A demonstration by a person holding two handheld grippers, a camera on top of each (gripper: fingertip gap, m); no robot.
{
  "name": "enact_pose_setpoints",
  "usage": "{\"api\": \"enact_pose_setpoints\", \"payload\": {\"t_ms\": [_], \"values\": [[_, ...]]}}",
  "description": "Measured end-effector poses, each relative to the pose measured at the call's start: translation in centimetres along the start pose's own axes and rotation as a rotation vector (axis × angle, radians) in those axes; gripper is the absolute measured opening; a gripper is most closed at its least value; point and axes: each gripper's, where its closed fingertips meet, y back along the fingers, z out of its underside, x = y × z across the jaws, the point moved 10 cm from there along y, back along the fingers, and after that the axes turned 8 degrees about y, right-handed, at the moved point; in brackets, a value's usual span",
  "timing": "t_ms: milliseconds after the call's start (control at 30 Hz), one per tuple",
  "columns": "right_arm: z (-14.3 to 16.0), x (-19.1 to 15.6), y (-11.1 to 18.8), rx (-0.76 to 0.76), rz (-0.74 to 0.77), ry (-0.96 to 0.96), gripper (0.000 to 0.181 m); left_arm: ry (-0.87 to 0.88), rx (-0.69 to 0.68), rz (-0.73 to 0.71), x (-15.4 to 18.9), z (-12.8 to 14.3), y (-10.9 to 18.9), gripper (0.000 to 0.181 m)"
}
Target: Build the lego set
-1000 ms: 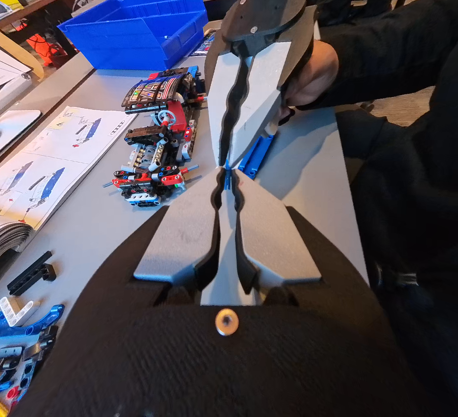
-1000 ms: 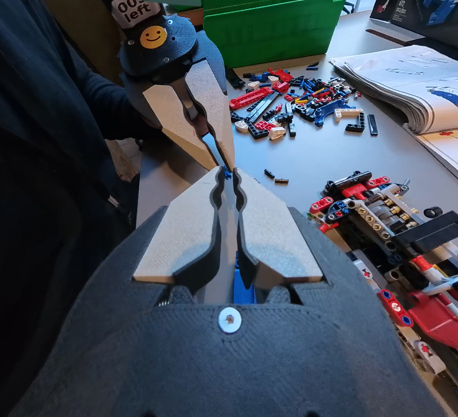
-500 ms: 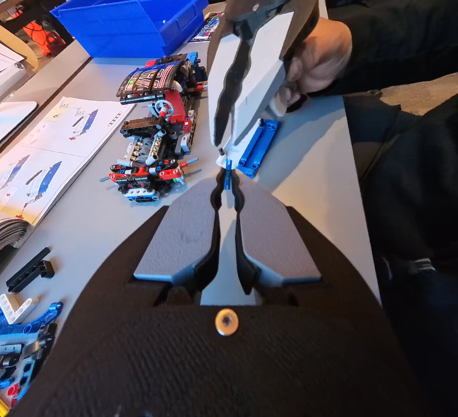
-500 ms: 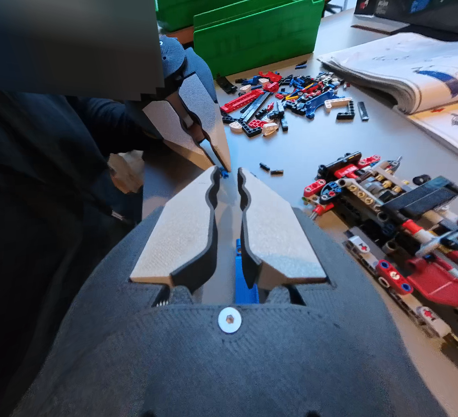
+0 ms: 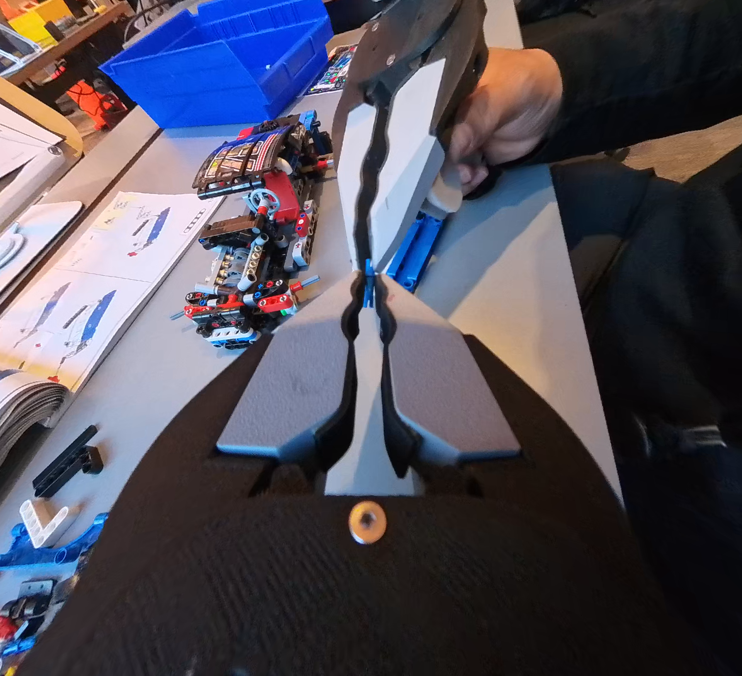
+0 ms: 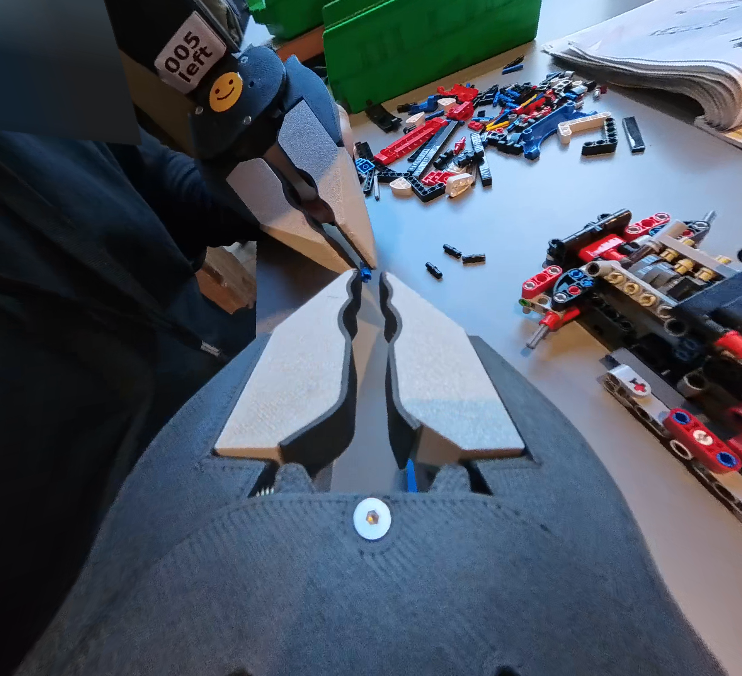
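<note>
My left gripper point(image 5: 367, 288) is shut on a small blue pin point(image 5: 367, 287) and holds it above the grey table point(image 5: 502, 295). My right gripper point(image 6: 369, 277) meets it tip to tip. Its jaws stand a little apart, with the pin point(image 6: 364, 274) beside its left fingertip. In the left wrist view the right gripper point(image 5: 368, 267) comes down from above onto the pin's far end. The left gripper point(image 6: 367, 265) shows in the right wrist view. A blue beam point(image 5: 417, 251) lies on the table under the right gripper. The part-built car chassis point(image 5: 257, 247) lies to the left.
A pile of loose pieces point(image 6: 482, 142) lies before two green bins point(image 6: 433, 14). Three black pins point(image 6: 461, 255) lie near the chassis point(image 6: 642, 295). A blue bin point(image 5: 225, 62), an open instruction booklet point(image 5: 100, 255) and a black beam point(image 5: 66, 460) are on the left side. Left and right tips are no more than a few centimetres apart. The black beam point(image 5: 66, 460) is about 25 cm from both grippers' fingertips. My right wrist view point(image 6: 620, 133) looks at it from another angle.
The right gripper opened and lifted off the pin half a second ago, then came back to it with narrower jaws. The left gripper kept its hold on the pin.
</note>
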Motion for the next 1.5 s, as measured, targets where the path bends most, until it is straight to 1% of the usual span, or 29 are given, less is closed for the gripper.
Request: {"api": "enact_pose_setpoints", "payload": {"t_ms": [67,333,533,667,767,933,1033,1167,1200,1267,1367,1433,1500], "values": [[-0.1,0.0,-0.2,0.001,-0.008,0.002,0.002,-0.001,-0.003,-0.01,-0.1,0.0,0.1,0.001],[-0.9,0.3,-0.6,0.005,-0.007,0.002,0.003,0.023,0.021,-0.036,-0.5,-0.1,0.6,0.001],[-0.9,0.4,-0.6,0.02,0.017,-0.016,0.002,0.028,0.031,-0.06,-0.6,0.0,0.5,0.001],[-0.4,0.4,-0.6,0.007,0.041,-0.023,0.002,0.079,-0.006,-0.049,-1.1,0.4,0.1,0.007],[-0.4,0.6,-0.4,0.018,0.032,-0.042,0.002,0.107,-0.023,-0.029,-1.2,0.6,-0.1,0.005],[-0.7,0.5,-0.6,0.004,0.034,-0.036,0.002,0.068,-0.044,-0.04,-0.9,0.7,-0.3,0.001],[-0.5,0.4,-1.0,-0.032,0.043,-0.032,0.002,0.056,-0.055,-0.04,-0.8,0.7,-0.4,0.001],[-0.3,0.4,-1.1,-0.035,0.042,-0.047,0.002,0.051,-0.069,-0.035,-0.7,0.8,-0.5,0.001],[-0.3,0.3,-1.0,-0.042,0.037,-0.024,0.002,0.065,-0.07,-0.013,-0.7,0.8,-0.4,0.001],[-0.4,-0.1,-0.7,-0.093,0.045,0.086,0.003,0.123,-0.081,0.052,-0.8,0.9,-0.5,0.0],[-0.7,-0.4,-0.1,-0.178,0.073,0.24,0.008,0.176,-0.068,0.111,-1.0,0.8,-0.4,0.0],[-1.0,-0.7,0.0,-0.217,0.064,0.325,0.015,0.187,-0.073,0.124,-1.0,0.9,-0.4,0.0],[-1.3,-1.0,0.1,-0.242,0.069,0.399,0.014,0.173,-0.096,0.124,-0.9,1.0,-0.6,0.0]]}}
